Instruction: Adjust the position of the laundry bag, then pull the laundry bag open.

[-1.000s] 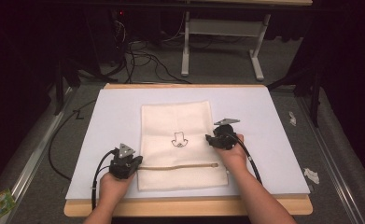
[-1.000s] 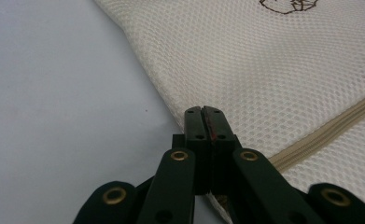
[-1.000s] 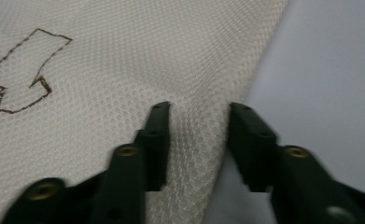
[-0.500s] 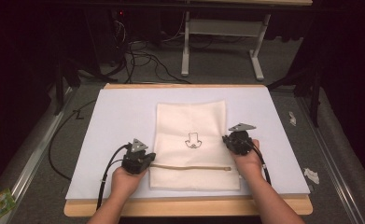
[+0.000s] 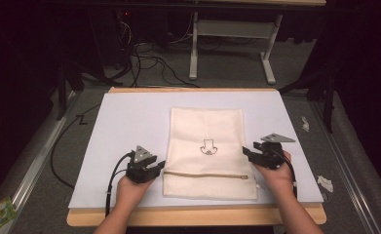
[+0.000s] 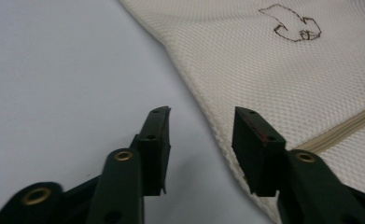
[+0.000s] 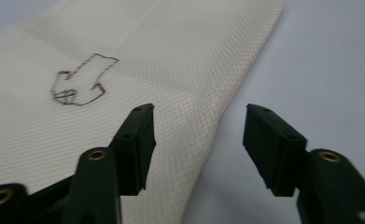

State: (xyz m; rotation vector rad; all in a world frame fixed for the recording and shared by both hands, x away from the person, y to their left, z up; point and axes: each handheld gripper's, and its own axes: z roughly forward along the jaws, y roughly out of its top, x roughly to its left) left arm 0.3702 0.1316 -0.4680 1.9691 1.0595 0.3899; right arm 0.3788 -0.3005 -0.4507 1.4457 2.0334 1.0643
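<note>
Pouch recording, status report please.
Left hand-held gripper open at pouch left edge. Right hand-held gripper open at its right edge. Pouch flat on white mat; zipper shut.

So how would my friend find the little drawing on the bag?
Look at the white mat on the table, then the cream bag lying in its middle. The drawing is a small dark outline stitched near the bag's centre, just above the tan zipper, the only mark on the plain cloth.
</note>
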